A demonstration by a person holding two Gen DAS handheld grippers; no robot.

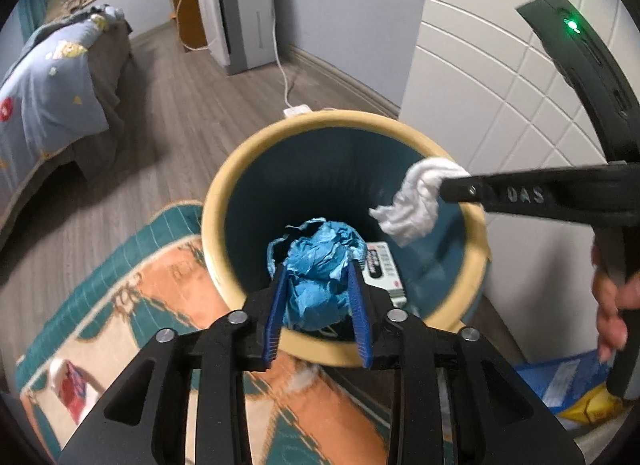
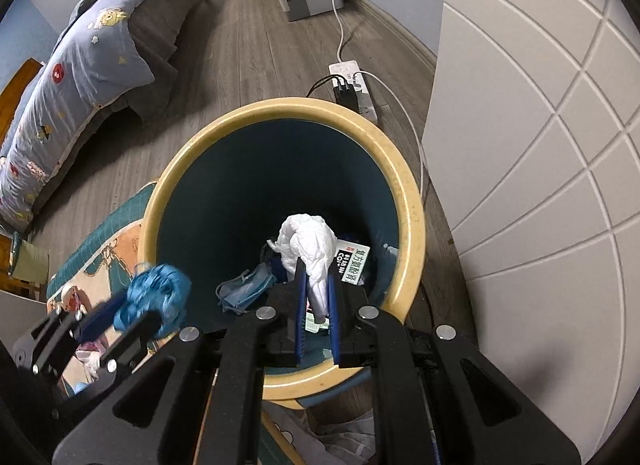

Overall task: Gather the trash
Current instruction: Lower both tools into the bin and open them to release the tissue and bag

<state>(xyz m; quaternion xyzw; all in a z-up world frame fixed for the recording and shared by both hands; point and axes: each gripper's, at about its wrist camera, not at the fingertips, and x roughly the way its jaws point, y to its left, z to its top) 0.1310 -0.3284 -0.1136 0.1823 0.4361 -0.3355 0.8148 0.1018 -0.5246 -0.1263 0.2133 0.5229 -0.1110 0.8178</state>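
A round bin with a cream rim point(image 1: 224, 193) and dark blue inside stands on the floor below both grippers. My left gripper point(image 1: 318, 269) is shut on a crumpled blue paper point(image 1: 320, 245) just above the bin's near rim. In the right wrist view that left gripper point(image 2: 140, 311) and the blue paper point(image 2: 160, 293) sit over the bin's left rim point(image 2: 412, 201). My right gripper point(image 2: 316, 265) is shut on a white tissue wad point(image 2: 308, 241) over the bin's mouth. From the left, the right gripper point(image 1: 444, 189) carries the tissue point(image 1: 412, 205) in over the right rim.
Inside the bin lie a printed box point(image 2: 352, 261) and a blue face mask point(image 2: 248, 285). A patterned rug point(image 1: 120, 285) lies to the left, with a bed point(image 1: 52, 77) beyond it. A white panelled cabinet point(image 1: 500, 85) stands right; a power strip point(image 2: 356, 81) lies behind the bin. A hand point(image 1: 612, 305) holds the right gripper.
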